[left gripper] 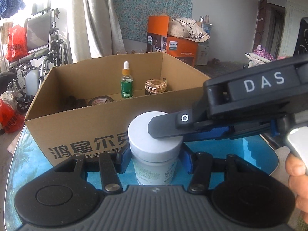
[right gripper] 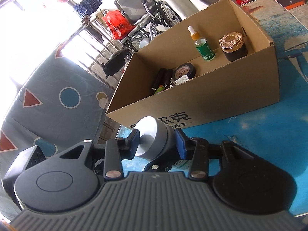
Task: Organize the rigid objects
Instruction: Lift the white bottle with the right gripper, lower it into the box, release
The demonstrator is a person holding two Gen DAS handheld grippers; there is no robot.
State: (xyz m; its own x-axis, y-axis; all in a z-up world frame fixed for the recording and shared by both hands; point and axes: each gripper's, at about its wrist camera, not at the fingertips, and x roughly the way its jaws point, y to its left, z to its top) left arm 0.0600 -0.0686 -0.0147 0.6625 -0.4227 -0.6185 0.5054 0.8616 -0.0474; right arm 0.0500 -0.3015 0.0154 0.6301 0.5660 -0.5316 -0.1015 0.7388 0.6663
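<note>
On the blue table (left gripper: 250, 154), just before the cardboard box (left gripper: 96, 134), my left gripper (left gripper: 154, 161) grasps the white jar (left gripper: 154, 154) body and my right gripper (right gripper: 156, 144) clenches its lid (right gripper: 152, 140), so I should keep the jar upright and lift it clear over the near wall.

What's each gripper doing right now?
Left gripper: shut on the white jar, at its body.
Right gripper: shut on the same jar's lid.

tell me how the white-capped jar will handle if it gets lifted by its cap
The white-capped jar looks rigid, so both tools, left and right, should grip it firmly. The ribbed cap rim probably resists slipping. If the cap is loose, the body could drop. Round, so it may roll if tipped.
</note>
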